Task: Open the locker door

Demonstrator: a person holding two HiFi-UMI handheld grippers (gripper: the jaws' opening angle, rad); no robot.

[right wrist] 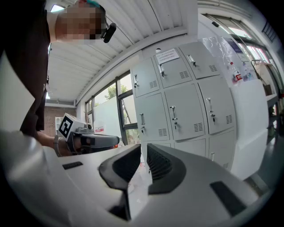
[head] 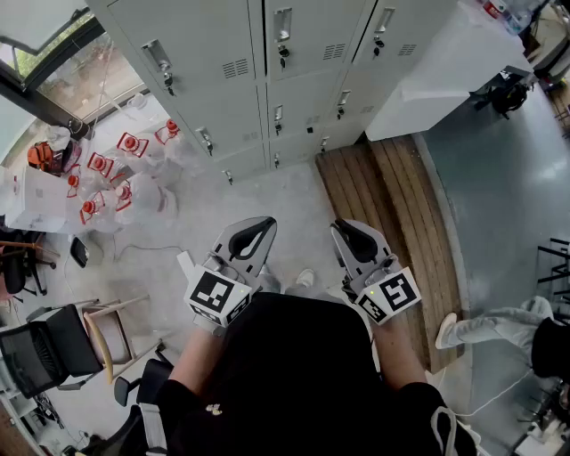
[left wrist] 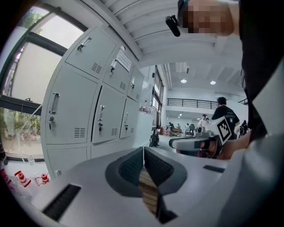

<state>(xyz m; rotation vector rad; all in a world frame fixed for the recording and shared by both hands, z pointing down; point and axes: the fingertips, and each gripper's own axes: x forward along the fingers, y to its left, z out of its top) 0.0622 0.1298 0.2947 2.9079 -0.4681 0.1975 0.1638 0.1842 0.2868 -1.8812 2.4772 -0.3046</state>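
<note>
A bank of grey lockers [head: 267,80] stands ahead, every door closed, each with a small metal handle [head: 283,25] and a lock. In the head view my left gripper [head: 264,223] and right gripper [head: 339,228] are held side by side above the floor, well short of the lockers. Both are shut with nothing between their jaws. The left gripper view has the lockers [left wrist: 80,111] on its left, past the closed left gripper [left wrist: 143,149]. In the right gripper view the lockers [right wrist: 182,106] fill the right, beyond the closed right gripper [right wrist: 143,148].
A white cabinet [head: 445,62] adjoins the lockers on the right, with a black bag [head: 508,93] beside it. A wooden floor strip [head: 392,196] runs below. Wrapped red-capped bottles [head: 116,174] lie at left, chairs [head: 53,343] at lower left, a person's leg [head: 494,322] at right.
</note>
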